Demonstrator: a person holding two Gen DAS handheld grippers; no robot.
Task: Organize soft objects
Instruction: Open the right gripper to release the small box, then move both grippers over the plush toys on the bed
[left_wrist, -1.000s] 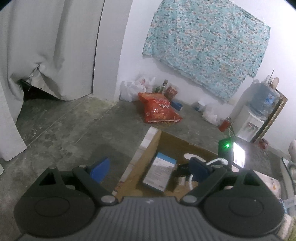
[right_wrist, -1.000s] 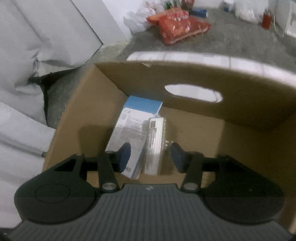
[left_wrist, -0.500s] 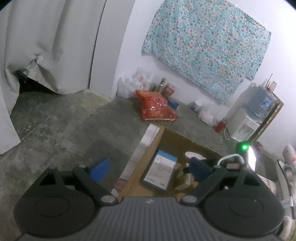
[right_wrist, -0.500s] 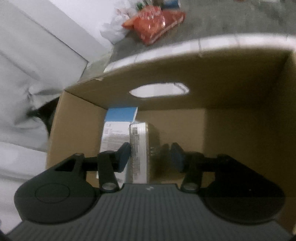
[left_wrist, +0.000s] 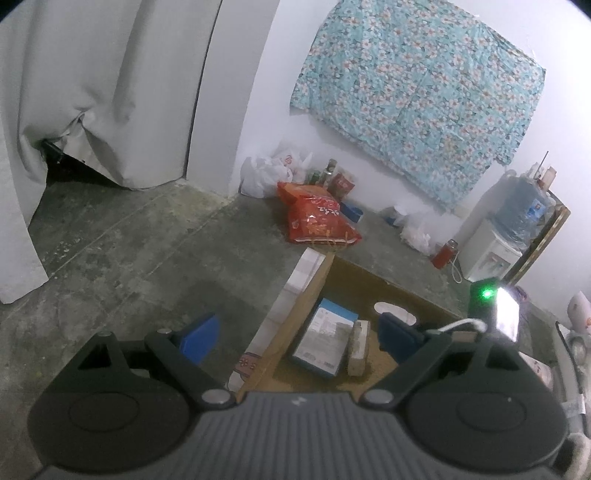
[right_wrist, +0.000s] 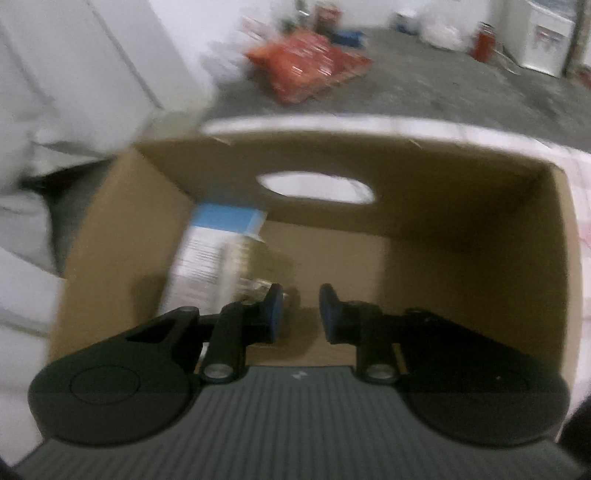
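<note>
Right gripper (right_wrist: 300, 312) is hanging inside the box (right_wrist: 480, 273), jaws just closing, narrow gap, gripping nothing. Slim pack (left_wrist: 358, 347) is lying beside the blue-white pack (left_wrist: 321, 341) on the box floor. Left gripper (left_wrist: 291, 334) is standing wide, empty.

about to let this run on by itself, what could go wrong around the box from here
The right gripper sits low inside the cardboard box, its jaws just narrowed and holding nothing; lifting out, it could catch the wall. The small beige pack rests loosely against the blue-and-white box and may tip if brushed. The right wrist view is blurred, so aiming there is unreliable.
</note>
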